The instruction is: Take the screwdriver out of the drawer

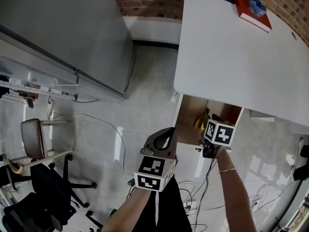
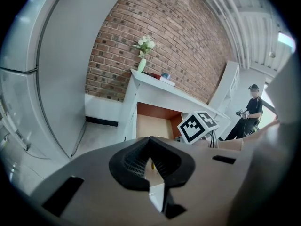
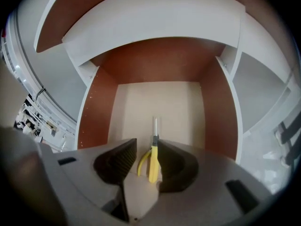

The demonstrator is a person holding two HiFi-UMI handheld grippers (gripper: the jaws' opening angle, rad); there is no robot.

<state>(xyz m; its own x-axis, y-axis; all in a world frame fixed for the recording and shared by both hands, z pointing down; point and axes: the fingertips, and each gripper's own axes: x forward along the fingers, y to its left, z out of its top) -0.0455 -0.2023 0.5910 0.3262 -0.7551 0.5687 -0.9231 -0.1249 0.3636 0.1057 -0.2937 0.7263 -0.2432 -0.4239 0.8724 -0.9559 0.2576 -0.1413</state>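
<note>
Holding the right gripper (image 3: pixel 146 146) with its fingers (image 3: pixel 175 166) spread apart, you have it aimed straight into the open drawer (image 3: pixel 164 100). That looks like the line-up before a grasp, since nothing is clamped yet. The screwdriver (image 3: pixel 153 158) lies on the drawer's pale bottom. In the right gripper view its yellow handle shows in the gap between the two fingers, nearer the right one, with the metal shaft pointing toward the drawer's back. A curved yellow piece sits against the handle's left side, and I cannot tell what it is. Nor can I tell whether your fingers are down level with the handle or above it, so judge the height before you close them. The handle runs along the gap, which suits a squeeze across its width.

The drawer sticks out from under the white desk (image 1: pixel 231 57), and you reach into it from the front. Your left gripper (image 2: pixel 150 147) has its fingers pressed together at the tips on nothing. It hangs back over the floor (image 1: pixel 145 105), apart from the drawer, probably to leave the right one room.
</note>
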